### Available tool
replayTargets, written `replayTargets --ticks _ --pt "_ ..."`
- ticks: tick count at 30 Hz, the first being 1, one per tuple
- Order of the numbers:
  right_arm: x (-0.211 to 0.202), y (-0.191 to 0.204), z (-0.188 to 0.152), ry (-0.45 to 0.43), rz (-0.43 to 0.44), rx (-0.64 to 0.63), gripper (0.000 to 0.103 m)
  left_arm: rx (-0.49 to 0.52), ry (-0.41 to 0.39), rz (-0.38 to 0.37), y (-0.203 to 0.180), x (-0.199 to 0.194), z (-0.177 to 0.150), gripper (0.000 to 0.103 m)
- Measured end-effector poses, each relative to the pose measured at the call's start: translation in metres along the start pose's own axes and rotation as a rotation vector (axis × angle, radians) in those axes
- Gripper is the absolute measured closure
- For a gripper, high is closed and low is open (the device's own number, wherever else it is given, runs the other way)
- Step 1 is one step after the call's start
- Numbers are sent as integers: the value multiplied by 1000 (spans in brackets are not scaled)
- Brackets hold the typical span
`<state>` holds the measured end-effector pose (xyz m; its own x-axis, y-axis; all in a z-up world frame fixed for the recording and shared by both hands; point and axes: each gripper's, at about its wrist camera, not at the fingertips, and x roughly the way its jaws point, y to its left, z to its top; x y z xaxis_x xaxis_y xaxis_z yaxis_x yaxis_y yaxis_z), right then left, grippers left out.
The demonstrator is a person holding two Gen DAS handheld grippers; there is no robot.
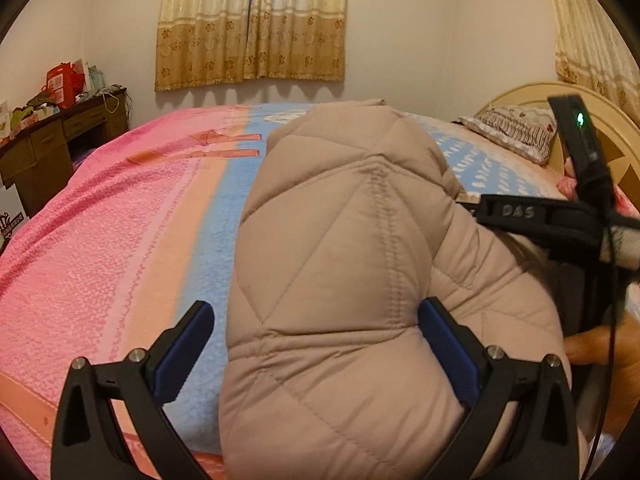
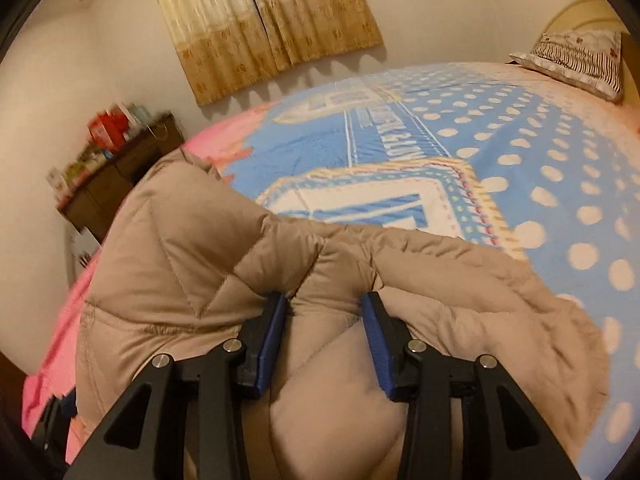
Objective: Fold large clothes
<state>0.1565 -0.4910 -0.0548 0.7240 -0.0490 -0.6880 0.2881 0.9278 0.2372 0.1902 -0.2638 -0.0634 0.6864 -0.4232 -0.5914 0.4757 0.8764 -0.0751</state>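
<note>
A puffy beige quilted coat (image 1: 352,280) fills the lower centre of both frames above the pink-and-blue bed (image 1: 120,220); the left gripper (image 1: 316,344) stands spread around it, the right gripper (image 2: 324,340) pinches a fold, which could slide out of its loose-looking jaws.

Your taupe diamond-quilted jacket (image 1: 340,280), pink and blue white-dotted bed cover (image 2: 520,160), gold floral curtains (image 1: 252,24), striped pillow (image 1: 516,130), blue gripper pads (image 2: 272,344).

My coat (image 1: 340,280) was soft, puffy, stitched cloth, not shiny. My tongs (image 2: 324,344) were hard black plastic with blue pads (image 2: 272,340) and shiny metal pins (image 2: 234,345).
</note>
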Motion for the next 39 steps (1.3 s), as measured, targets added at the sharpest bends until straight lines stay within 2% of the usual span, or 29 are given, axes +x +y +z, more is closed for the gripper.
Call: replayTargets --ticks 1,2,3,4,5,6,7,9,11,13,15,17,21,24,27,30,33,35,37,39 --pt "-13 -3 -1 -15 1 9 55 6 13 -24 3 -5 1 0" --pt "-36 -8 -4 -68 14 32 52 10 21 -48 7 -10 4 0" --pt "-65 -18 -10 -145 49 64 37 8 12 -64 13 -19 7 0" --pt "-91 -30 -17 -212 84 93 11 -2 -15 -74 19 -28 11 0" --pt "-113 -44 -24 -271 97 123 2 -13 -46 -87 26 -38 14 0" --pt "-132 -62 -32 -314 106 157 1 -26 -81 -103 35 -48 20 0" --pt "-141 -80 -39 -310 120 192 1 -33 -93 -107 40 -53 25 0" --pt "-138 -118 -52 -224 129 285 1 -71 -96 -119 53 -55 39 0" --pt "-120 -151 -70 -117 174 385 1 -137 -44 -171 65 -41 51 0" --pt "-102 -174 -91 -58 269 486 1 -178 28 -193 70 -20 56 0" --pt "-88 -181 -106 -57 406 547 1 -199 71 -190 70 -1 53 0" --pt "-78 -172 -107 -48 464 510 1 -216 119 -232 67 18 46 0" --pt "-54 -142 -95 28 559 404 1 -286 160 -338 68 32 36 0" --pt "-40 -122 -87 78 518 314 1 -266 192 -369 66 39 36 0" --pt "-28 -108 -78 85 482 260 1 -209 221 -394 62 49 35 0" --pt "-18 -95 -72 76 481 232 1 -243 252 -437 65 57 30 0" --pt "-12 -83 -71 105 464 192 1 -298 269 -485 63 61 22 0" --pt "-14 -74 -73 134 485 186 1 -281 237 -511 57 48 21 19" --pt "-19 -66 -80 158 550 189 2 -217 198 -510 48 27 21 27" --pt "-27 -56 -92 178 640 218 3 -204 184 -519 45 9 18 29"
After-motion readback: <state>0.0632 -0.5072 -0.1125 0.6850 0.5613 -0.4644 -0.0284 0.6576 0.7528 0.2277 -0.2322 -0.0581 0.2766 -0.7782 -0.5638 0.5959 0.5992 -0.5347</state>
